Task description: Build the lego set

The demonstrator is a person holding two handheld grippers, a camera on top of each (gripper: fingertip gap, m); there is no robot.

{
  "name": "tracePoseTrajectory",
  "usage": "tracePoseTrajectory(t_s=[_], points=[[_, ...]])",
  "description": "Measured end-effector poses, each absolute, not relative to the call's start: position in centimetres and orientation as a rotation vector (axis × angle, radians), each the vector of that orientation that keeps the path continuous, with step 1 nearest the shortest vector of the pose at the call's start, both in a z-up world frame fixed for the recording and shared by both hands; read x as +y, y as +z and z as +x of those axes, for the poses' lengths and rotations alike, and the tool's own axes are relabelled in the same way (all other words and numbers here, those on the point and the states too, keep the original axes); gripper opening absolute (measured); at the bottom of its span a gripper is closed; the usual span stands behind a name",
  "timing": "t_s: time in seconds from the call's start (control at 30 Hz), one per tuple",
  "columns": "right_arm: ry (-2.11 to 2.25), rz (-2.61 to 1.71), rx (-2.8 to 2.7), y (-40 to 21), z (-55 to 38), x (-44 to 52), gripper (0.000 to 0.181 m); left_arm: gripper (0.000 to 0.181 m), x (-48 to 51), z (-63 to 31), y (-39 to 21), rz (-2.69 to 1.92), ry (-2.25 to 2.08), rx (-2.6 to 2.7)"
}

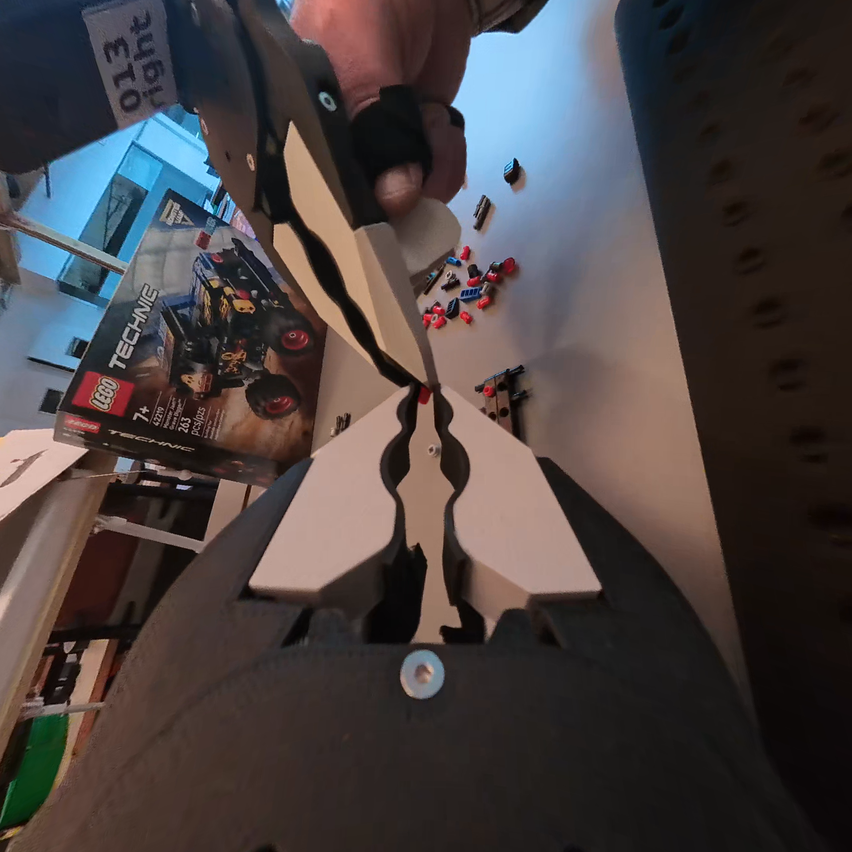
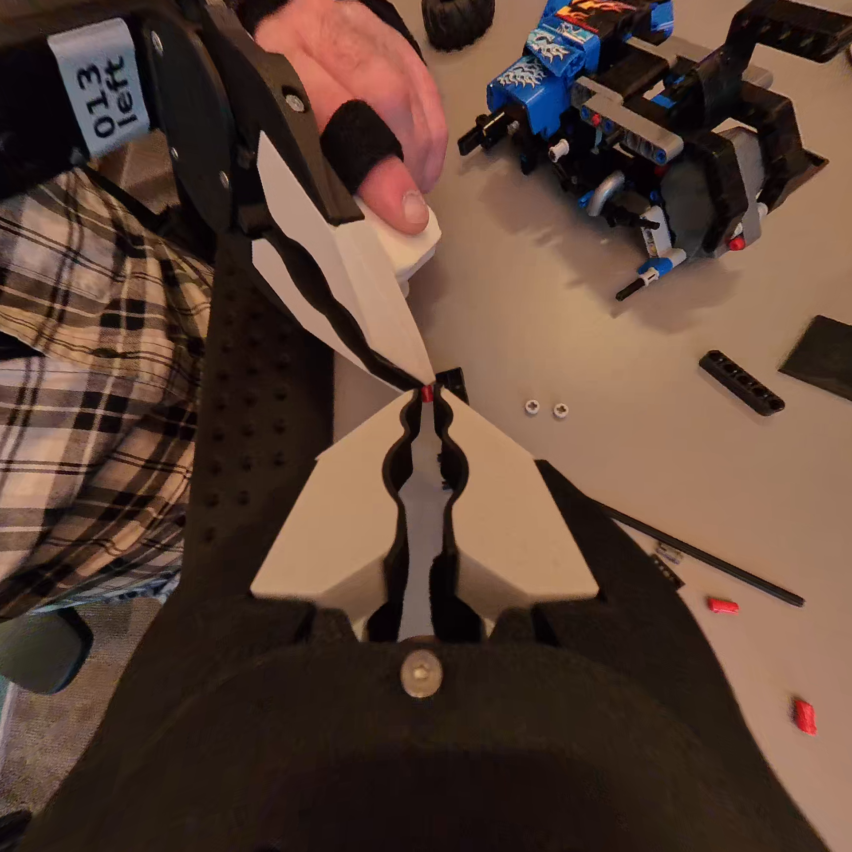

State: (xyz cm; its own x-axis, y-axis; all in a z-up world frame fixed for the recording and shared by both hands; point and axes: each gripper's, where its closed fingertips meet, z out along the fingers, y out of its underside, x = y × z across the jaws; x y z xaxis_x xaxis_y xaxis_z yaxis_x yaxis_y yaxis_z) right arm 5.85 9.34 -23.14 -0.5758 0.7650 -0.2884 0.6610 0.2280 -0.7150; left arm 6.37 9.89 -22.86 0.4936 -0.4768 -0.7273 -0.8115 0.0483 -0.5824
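Observation:
A small red pin (image 1: 424,394) sits where the two grippers meet tip to tip above the table. My left gripper (image 1: 424,392) is shut, with the pin between its fingertips. My right gripper (image 1: 427,381) comes in from above, held by a hand, its tips closed against the same pin. In the right wrist view my right gripper (image 2: 427,396) is shut on the red pin (image 2: 427,393), and the left gripper (image 2: 427,379) meets it from the upper left. The partly built blue and black truck (image 2: 645,129) stands at the back right.
The set's box (image 1: 193,332) stands at the left, by a pile of small red, blue and black parts (image 1: 465,286) and a black beam with pins (image 1: 502,396). On the table lie a black beam (image 2: 740,389), two white bushes (image 2: 546,408), a black axle (image 2: 701,558), red pins (image 2: 723,605) and a tyre (image 2: 456,23). The tips of both grippers are at nearly the same place. Left tips and right tips are each some 15 centimetres from the black axle (image 2: 701,558).

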Motion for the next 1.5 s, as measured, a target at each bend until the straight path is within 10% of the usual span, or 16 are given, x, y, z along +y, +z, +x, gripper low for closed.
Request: tracePoseTrajectory(t_s=[0.87,1.1,1.5], points=[[1.683,-1.312,-1.900,-18.7,5.6,8.9,0.003,0.003,9.5,6.1,-18.8,-1.495,0.283,0.946],[0.927,-1.223,-2.177,-23.4,6.9,10.9,0.002,0.030,9.5,7.1,-25.1,-1.845,-0.071,1.025],[0.245,-0.932,-2.506,-28.5,7.8,11.3,0.003,0.012,9.6,6.3,-28.6,-2.039,-0.208,0.996]])
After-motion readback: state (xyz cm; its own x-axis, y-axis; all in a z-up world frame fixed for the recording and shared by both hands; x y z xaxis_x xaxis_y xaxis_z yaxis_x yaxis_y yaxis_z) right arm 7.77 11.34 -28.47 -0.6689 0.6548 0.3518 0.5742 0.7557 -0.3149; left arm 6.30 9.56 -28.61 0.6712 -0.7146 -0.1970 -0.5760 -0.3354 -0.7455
